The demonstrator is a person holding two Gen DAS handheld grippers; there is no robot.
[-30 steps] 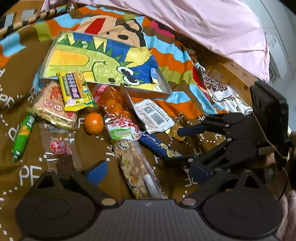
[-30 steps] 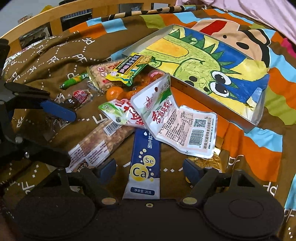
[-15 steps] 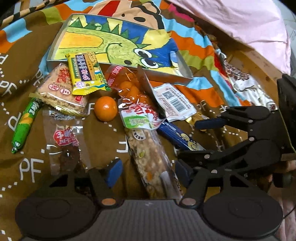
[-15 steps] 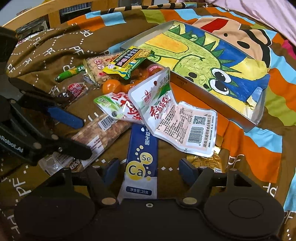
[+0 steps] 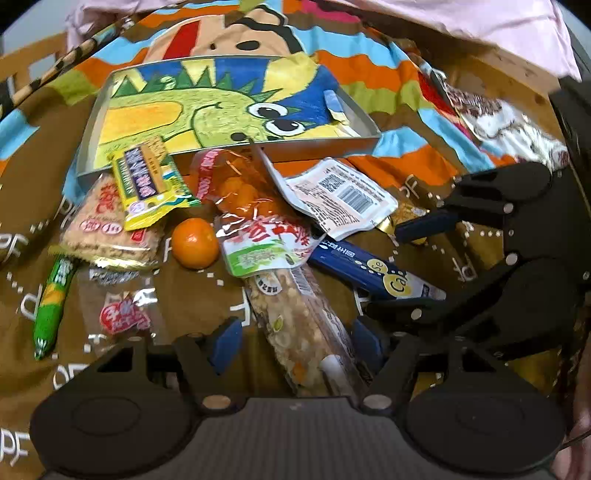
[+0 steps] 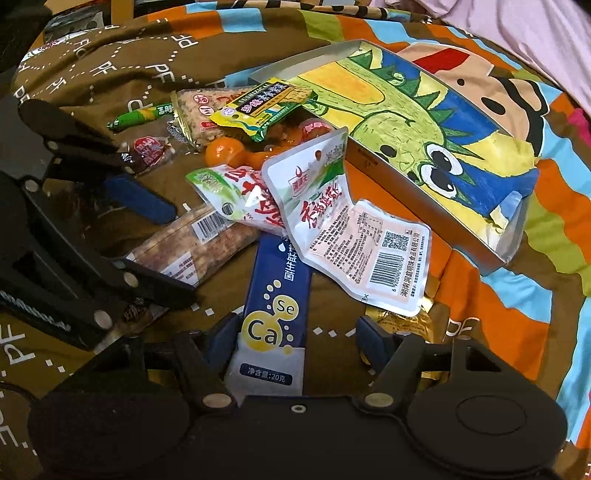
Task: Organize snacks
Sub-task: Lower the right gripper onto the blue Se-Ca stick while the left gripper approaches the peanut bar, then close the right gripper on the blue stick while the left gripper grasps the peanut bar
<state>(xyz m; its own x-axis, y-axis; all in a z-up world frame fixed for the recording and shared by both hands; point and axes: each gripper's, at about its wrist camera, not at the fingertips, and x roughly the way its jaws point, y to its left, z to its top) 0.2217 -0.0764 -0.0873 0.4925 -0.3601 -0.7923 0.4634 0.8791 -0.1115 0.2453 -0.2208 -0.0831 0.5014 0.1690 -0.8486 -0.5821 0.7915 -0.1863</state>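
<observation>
Snacks lie heaped on a patterned bedspread in front of a shallow box with a dinosaur drawing. My left gripper is open, its fingers on either side of a long nut bar, apart from it. My right gripper is open around the near end of a blue Ca/Se stick pack. A white pouch, a green-red pouch, an orange, a yellow pack and a cracker pack lie around them.
A green sausage stick and a clear red-label sweet lie at the left. A gold wrapper sits by the right fingers. A pink quilt lies behind. Each gripper shows in the other's view.
My left gripper has moved forward and right, so its fingers now straddle the nut bar. My right gripper has edged forward over the blue stick pack. Both stayed open.
</observation>
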